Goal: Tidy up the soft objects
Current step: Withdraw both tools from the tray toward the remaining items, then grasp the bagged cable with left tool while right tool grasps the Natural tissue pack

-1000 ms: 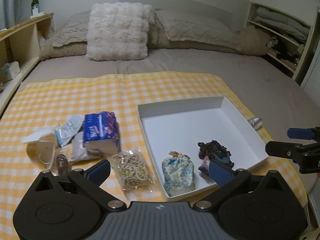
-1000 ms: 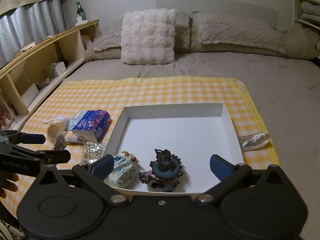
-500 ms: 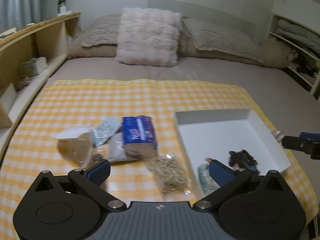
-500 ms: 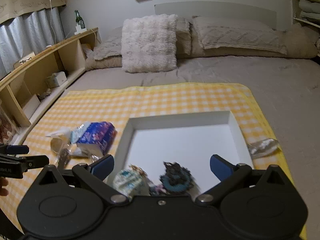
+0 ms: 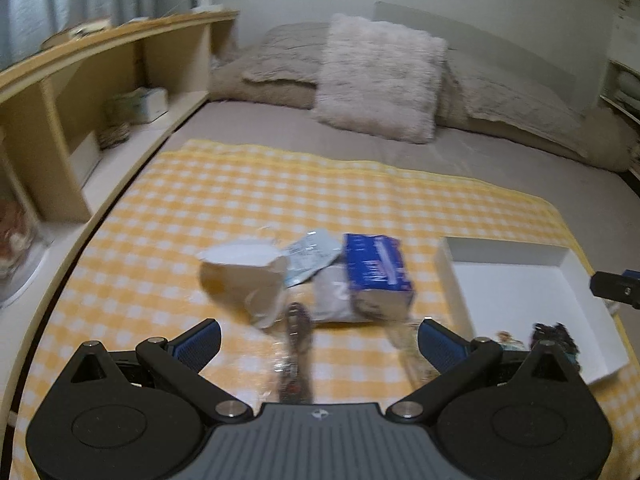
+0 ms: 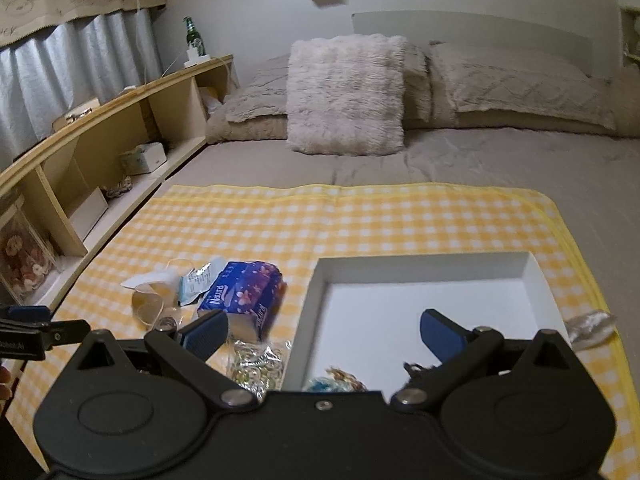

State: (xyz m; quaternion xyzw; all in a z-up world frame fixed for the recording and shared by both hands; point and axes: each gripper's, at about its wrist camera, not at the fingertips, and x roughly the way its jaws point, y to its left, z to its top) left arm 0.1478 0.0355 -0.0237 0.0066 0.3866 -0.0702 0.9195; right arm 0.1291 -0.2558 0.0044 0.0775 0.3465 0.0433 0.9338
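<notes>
Holding both the left hand-held gripper (image 5: 319, 339) and right hand-held gripper (image 6: 323, 333) released, we saw the tissue pack (image 5: 377, 276) at twelve o'clock.

grey bed (image 6: 500, 168), fluffy pillow (image 6: 346, 94), wooden side shelf (image 6: 104, 136), curtained window (image 6: 60, 64).

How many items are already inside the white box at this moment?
2, both at the box's near edge: a blue-patterned pouch on the left and a dark crocheted piece on the right. The right gripper's body hides that edge, so more could be concealed.
</notes>
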